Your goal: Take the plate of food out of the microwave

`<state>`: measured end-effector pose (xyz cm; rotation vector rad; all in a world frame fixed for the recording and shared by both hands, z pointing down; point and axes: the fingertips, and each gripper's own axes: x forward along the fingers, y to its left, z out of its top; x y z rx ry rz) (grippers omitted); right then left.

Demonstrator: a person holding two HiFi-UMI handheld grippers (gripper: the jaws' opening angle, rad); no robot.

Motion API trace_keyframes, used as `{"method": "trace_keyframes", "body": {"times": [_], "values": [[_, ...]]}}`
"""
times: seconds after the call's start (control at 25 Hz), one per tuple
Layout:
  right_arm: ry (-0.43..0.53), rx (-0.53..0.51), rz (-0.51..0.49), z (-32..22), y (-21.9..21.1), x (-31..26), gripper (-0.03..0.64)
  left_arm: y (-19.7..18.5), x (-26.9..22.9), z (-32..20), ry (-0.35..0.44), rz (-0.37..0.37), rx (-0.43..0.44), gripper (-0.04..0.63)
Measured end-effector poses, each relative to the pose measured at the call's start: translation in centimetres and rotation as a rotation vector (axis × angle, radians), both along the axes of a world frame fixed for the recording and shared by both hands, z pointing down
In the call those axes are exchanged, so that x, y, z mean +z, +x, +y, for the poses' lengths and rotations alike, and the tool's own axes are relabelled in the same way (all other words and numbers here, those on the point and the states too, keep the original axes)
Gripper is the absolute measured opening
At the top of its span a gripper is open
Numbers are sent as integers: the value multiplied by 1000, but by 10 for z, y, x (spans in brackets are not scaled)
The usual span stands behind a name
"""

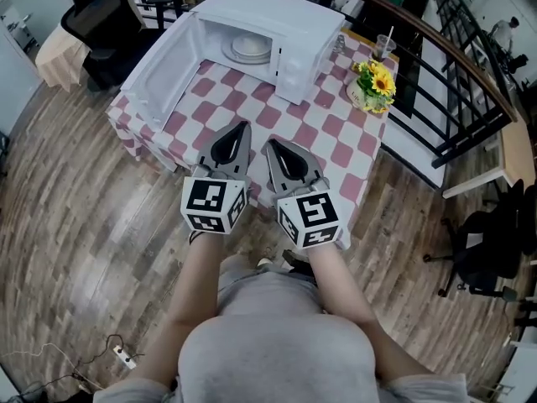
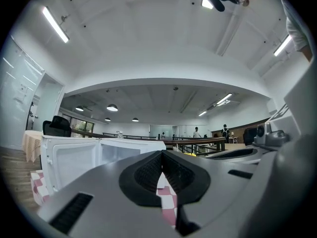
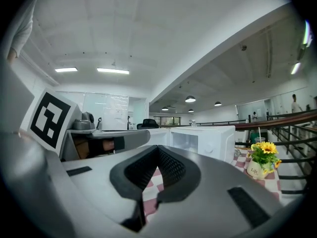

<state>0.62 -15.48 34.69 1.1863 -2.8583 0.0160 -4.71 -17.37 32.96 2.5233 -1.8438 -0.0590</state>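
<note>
1. The left tongs (image 1: 242,128) are hovering with their jaws pressed together and nothing between them.
2. The right tongs (image 1: 270,144) are hanging just beside them, closed on nothing too.
3. Both are pointing across the near edge of the checked worktop (image 1: 331,141) toward the microwave (image 1: 285,19), which is sitting well ahead of their tips.
4. Its door (image 1: 164,65) is standing swung wide, ahead and left of the left tongs, so the opening is facing back at the tongs.
5. The plate (image 1: 251,47) is lying flat inside the microwave, ahead of the left tongs and well apart from them. It is round, with no long axis, and I cannot tell what is on it.
6. A pot of yellow flowers (image 1: 374,85) is standing ahead and right of the right tongs.
</note>
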Motion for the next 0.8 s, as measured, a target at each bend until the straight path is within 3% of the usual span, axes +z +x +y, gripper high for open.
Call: {"method": "trace_keyframes", "body": {"times": [0.36,0.8], "values": [[-23,5,24,-32,-20,11,23,-23,6,-39,-16,26,4,3],[-33,54,36,-105,-44,12,23,-50,12,-125,-61,53,57,3]]}}
